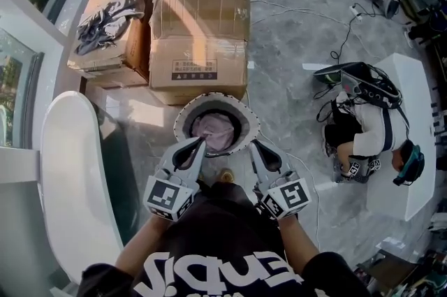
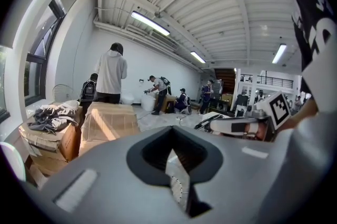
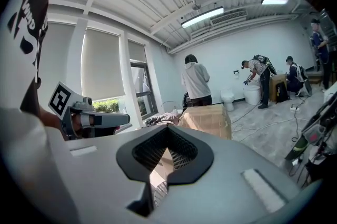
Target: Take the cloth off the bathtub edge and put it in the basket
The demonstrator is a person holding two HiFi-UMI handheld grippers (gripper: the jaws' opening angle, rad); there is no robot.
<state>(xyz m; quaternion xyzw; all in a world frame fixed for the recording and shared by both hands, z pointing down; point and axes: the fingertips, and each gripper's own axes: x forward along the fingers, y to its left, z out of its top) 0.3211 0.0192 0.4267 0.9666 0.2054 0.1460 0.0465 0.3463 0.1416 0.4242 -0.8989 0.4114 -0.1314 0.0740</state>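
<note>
Grey stone floor (image 1: pixel 293 100) beside a white bathtub (image 1: pixel 70 177). The cloth (image 1: pixel 215 131), pink and softly crumpled, lies inside the round basket (image 1: pixel 183 114), off the tub's rim. Left gripper (image 1: pixel 199 144) and right gripper (image 1: pixel 253 147) hover at the basket's near rim, jaws closed on nothing. The placing step appears done; the next move is only to draw clear.

Grey marble floor (image 1: pixel 293 100); white wall (image 2: pixel 138 62); cardboard boxes (image 1: pixel 199 30); ceiling strip lights (image 2: pixel 150 23); window (image 2: pixel 37 75) at side.

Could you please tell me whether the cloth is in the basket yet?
In the basket: the pink cloth lies bunched inside its round rim.
</note>
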